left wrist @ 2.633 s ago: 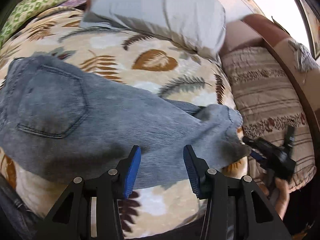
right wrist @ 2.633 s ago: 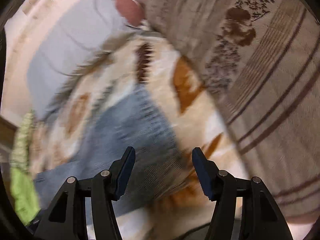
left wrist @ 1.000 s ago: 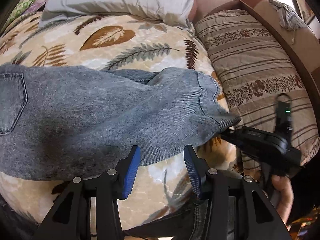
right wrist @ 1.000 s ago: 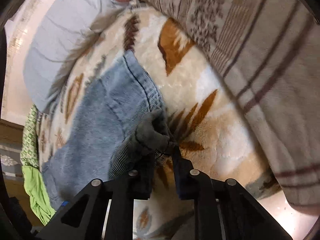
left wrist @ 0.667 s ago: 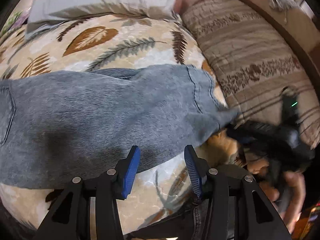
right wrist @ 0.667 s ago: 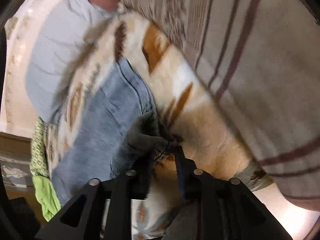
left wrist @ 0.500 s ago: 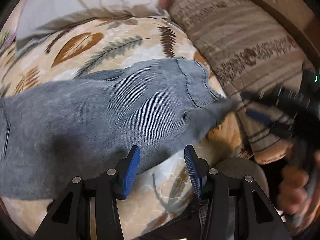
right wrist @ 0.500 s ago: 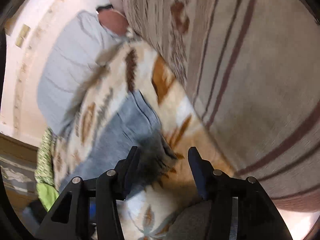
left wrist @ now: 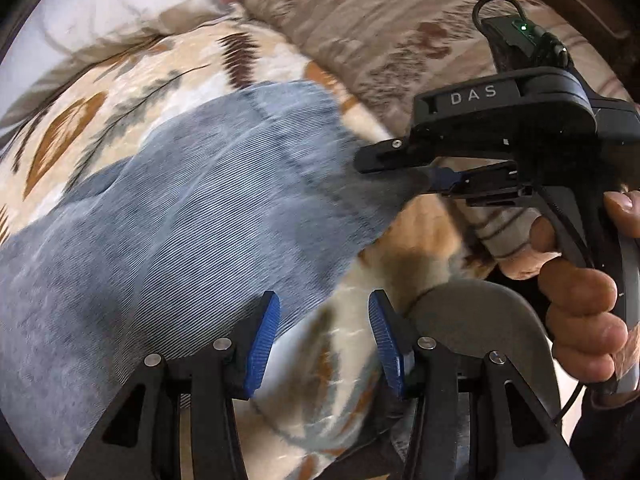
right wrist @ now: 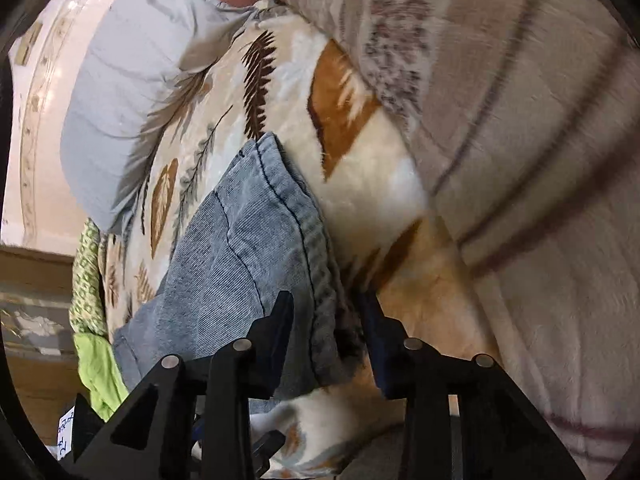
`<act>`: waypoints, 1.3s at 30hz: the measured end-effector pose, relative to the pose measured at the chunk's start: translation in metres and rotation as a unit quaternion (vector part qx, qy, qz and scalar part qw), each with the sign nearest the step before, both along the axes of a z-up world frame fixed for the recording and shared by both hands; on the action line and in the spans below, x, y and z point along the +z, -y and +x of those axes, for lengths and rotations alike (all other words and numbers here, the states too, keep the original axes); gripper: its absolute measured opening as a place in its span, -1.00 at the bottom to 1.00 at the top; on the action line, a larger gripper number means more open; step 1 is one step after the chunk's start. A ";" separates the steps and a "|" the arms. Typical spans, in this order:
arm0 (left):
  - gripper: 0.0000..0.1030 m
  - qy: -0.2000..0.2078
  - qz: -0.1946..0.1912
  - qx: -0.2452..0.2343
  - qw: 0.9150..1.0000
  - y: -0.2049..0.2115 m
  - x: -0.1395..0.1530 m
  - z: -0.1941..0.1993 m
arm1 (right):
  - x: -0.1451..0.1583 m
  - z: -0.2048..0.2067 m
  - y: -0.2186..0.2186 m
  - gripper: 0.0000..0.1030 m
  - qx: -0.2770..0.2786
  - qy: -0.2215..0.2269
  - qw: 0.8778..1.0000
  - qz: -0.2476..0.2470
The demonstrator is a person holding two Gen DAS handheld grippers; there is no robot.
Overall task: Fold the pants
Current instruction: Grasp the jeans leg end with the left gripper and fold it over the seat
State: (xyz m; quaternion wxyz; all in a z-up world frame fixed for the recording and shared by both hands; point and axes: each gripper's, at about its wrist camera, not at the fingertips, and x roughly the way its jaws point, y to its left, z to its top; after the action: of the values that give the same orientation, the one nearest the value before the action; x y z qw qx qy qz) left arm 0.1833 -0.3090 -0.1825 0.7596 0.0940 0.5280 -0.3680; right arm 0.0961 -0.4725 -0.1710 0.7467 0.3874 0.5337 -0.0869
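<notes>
Grey-blue jeans (left wrist: 192,200) lie across a leaf-print blanket (left wrist: 100,92) on a bed, leg hems toward the right. My left gripper (left wrist: 322,332) is open and empty, hovering over the near edge of the leg. My right gripper (right wrist: 324,320) is open with the leg hem (right wrist: 320,264) lying between its fingers, not clamped. In the left wrist view the right gripper (left wrist: 400,164) sits at the hem's corner, held by a hand (left wrist: 580,288).
A grey pillow (right wrist: 132,60) lies at the head of the bed. A striped brown-beige cover (right wrist: 520,100) rises just right of the jeans. A green cloth (right wrist: 96,352) hangs at the bed's far side.
My right gripper held the hem corner a second ago, then opened and now straddles the hem again. My left gripper has slid right along the leg toward the hem.
</notes>
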 end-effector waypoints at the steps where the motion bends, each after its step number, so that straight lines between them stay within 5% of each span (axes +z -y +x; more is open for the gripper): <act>1: -0.10 0.011 0.005 -0.018 1.000 0.008 0.001 -0.002 | 0.003 -0.006 0.001 -0.24 -0.009 0.007 1.000 0.003; 4: -0.09 0.054 0.045 -0.069 0.995 0.032 -0.002 -0.006 | 0.013 -0.013 0.005 0.04 -0.020 0.020 1.000 0.011; 6: -0.10 0.087 0.075 -0.100 0.988 0.052 -0.012 -0.005 | 0.019 -0.014 0.007 0.05 -0.021 0.022 1.000 0.005; 7: -0.24 0.095 0.084 -0.108 0.986 0.059 -0.017 -0.003 | 0.020 -0.014 0.009 0.06 -0.021 0.022 1.000 0.006; 8: -0.58 0.125 0.096 -0.110 0.981 0.063 -0.023 -0.003 | 0.019 -0.013 0.011 0.06 -0.024 0.020 0.999 0.010; 9: -0.62 0.146 0.098 -0.112 0.978 0.064 -0.024 -0.003 | 0.019 -0.012 0.013 0.06 -0.025 0.018 0.999 0.017; 11: -0.80 0.143 0.072 -0.106 0.981 0.057 -0.022 0.000 | 0.015 -0.009 0.016 0.06 -0.021 0.019 0.999 0.032; 15: -0.82 0.079 -0.012 -0.052 0.995 0.025 -0.015 0.017 | 0.001 0.004 0.017 0.06 -0.009 0.020 0.997 0.072; 18: -0.82 0.046 -0.039 -0.030 0.998 0.014 -0.019 0.026 | -0.012 0.015 0.016 0.05 -0.007 0.013 0.995 0.095; 21: -0.83 0.043 -0.049 -0.023 0.998 0.008 -0.019 0.027 | -0.018 0.024 0.011 -0.37 -0.002 0.016 0.995 0.095; 22: -0.83 0.045 -0.050 -0.021 0.998 0.007 -0.018 0.027 | -0.020 0.026 0.009 -0.77 -0.002 0.010 0.996 0.090; 27: -0.83 0.065 -0.085 0.010 0.994 -0.007 0.017 0.012 | 0.012 0.019 0.000 -0.82 0.004 0.055 0.997 0.060; 33: -0.83 0.092 -0.153 0.111 0.978 -0.070 0.066 -0.010 | 0.101 0.029 -0.070 -0.82 0.097 0.139 0.985 -0.034; 39: -0.82 0.046 -0.210 0.246 0.945 -0.168 0.068 -0.026 | 0.125 0.051 -0.172 -0.82 0.205 0.160 0.964 -0.061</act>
State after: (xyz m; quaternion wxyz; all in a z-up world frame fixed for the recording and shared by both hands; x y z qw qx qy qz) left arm 0.1572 -0.1407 -0.1143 0.8526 -0.1834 0.4095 -0.2677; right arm 0.1471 -0.3002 -0.0464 0.8463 0.2325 0.4689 0.0988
